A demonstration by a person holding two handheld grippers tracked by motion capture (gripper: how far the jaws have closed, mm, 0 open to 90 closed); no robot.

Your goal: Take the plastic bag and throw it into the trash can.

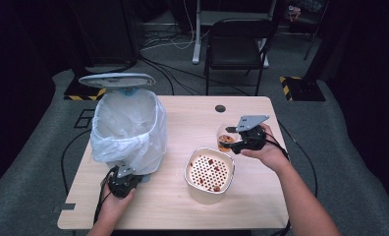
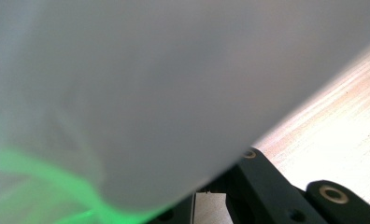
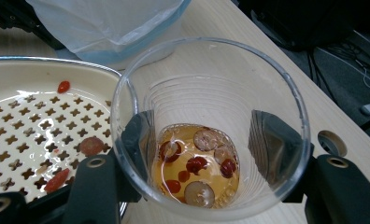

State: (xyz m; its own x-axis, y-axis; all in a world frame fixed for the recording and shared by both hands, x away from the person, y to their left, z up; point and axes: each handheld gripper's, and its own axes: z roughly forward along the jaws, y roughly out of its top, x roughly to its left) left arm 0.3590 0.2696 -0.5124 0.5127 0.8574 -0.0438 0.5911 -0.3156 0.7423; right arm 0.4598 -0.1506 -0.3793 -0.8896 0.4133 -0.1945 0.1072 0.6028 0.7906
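Two jaws work here: left of the strainer bowl (image 1: 209, 173), your left gripper (image 1: 123, 183) is clenched at the bagged bin (image 1: 128, 129); right of it, your right gripper (image 1: 237, 139) grasps the clear cup (image 3: 211, 128) of amber tea and red berries above the tabletop (image 1: 182, 118).

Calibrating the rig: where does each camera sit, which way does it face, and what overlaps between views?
High view: above the person's side, looking forward and down at the table; both forearms, left gripper, right gripper.
Left gripper view: on the left gripper, pressed up to the white bin bag; black jaw parts low.
Right gripper view: on the right gripper, looking down into the clear cup its jaws clamp.
Shared: strainer bowl, bag, cup.
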